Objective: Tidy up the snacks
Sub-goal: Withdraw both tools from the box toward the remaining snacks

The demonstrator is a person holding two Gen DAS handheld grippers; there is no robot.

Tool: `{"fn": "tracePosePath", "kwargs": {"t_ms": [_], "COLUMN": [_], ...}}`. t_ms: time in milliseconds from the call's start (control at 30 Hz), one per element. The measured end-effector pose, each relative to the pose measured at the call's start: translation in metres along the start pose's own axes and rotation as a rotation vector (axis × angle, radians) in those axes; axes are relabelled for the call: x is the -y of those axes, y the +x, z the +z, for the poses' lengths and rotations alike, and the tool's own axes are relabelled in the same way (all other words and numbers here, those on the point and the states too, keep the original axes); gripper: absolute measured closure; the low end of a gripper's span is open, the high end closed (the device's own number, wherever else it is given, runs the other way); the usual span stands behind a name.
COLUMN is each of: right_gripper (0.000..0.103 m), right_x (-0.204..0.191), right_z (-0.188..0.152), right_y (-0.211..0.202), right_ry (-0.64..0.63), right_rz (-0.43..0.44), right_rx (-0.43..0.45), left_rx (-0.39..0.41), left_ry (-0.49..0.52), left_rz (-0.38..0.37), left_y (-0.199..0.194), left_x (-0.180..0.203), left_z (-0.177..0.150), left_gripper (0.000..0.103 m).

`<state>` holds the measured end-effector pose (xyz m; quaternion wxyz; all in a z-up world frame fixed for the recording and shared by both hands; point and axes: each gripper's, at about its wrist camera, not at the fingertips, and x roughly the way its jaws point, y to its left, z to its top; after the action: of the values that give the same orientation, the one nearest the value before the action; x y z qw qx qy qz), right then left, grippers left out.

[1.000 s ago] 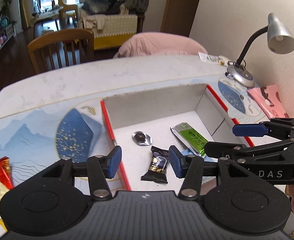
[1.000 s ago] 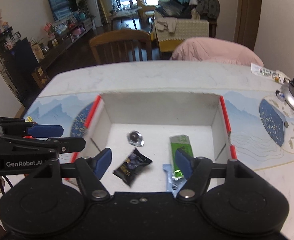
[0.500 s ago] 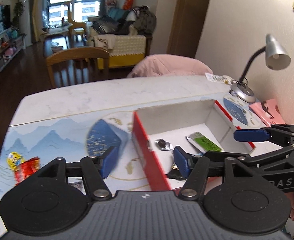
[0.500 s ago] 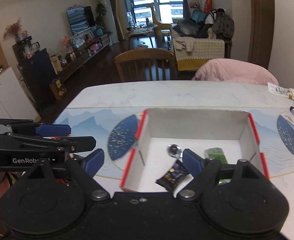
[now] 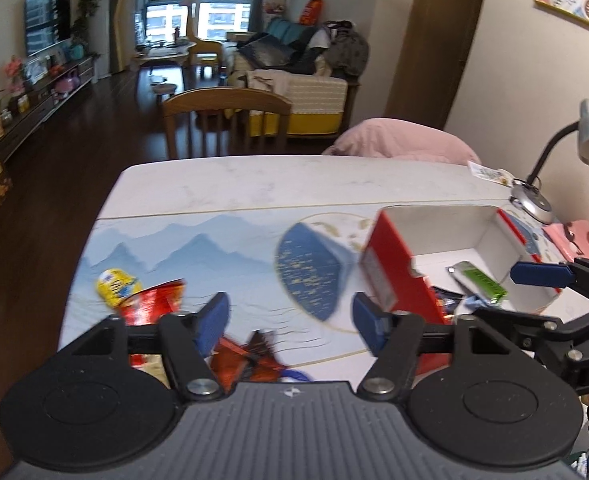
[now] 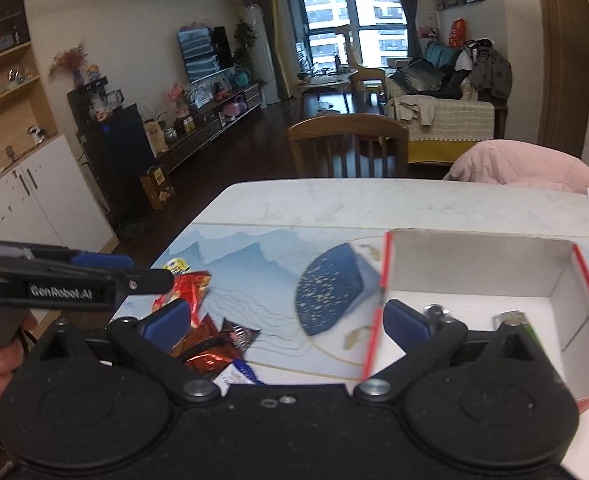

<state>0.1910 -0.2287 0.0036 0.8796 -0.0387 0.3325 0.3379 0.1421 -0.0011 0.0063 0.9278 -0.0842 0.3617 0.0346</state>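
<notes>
A red-and-white cardboard box (image 5: 390,276) stands on the table at the right; it also shows in the right wrist view (image 6: 474,268). Inside lie a green snack bar (image 5: 480,280), a dark packet (image 5: 444,300) and a small silver-wrapped sweet (image 6: 434,312). Loose snacks lie at the left: a yellow packet (image 5: 114,286), red packets (image 5: 154,304) and a dark packet (image 6: 236,336). My left gripper (image 5: 286,322) is open and empty above the loose snacks. My right gripper (image 6: 284,322) is open and empty, between the snacks and the box.
A silver desk lamp (image 5: 550,172) stands at the table's far right by the wall. A pink item (image 5: 570,232) lies near it. A wooden chair (image 5: 226,120) and a pink-covered chair (image 5: 406,140) stand behind the table. The table's left edge (image 5: 90,240) drops to dark floor.
Both grippers have swung left and pulled back from over the box toward the loose snacks. Both stay open and empty. The box contents have not moved.
</notes>
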Motion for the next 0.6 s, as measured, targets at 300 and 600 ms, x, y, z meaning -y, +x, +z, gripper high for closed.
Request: {"fn": "tracePosePath", "kwargs": {"t_ms": [300,600], "right_gripper": [0.0,0.0], "right_x": [-0.038,-0.051], "right_z": [-0.026,-0.05], "right_y": [0.048,0.093], "right_ry": [0.02,0.087], "right_rz": [-0.036,-0.096], "right_rx": [-0.135,-0.247], "left_rx": [-0.023,-0.12], "left_ry": [-0.014,0.026], "left_rz": [0.083,0.093], "left_y": [0.004,0.03], "left_x": [-0.07,-0.12], "left_z": [-0.031,-0.066], "left_gripper": [0.025,0.025]}}
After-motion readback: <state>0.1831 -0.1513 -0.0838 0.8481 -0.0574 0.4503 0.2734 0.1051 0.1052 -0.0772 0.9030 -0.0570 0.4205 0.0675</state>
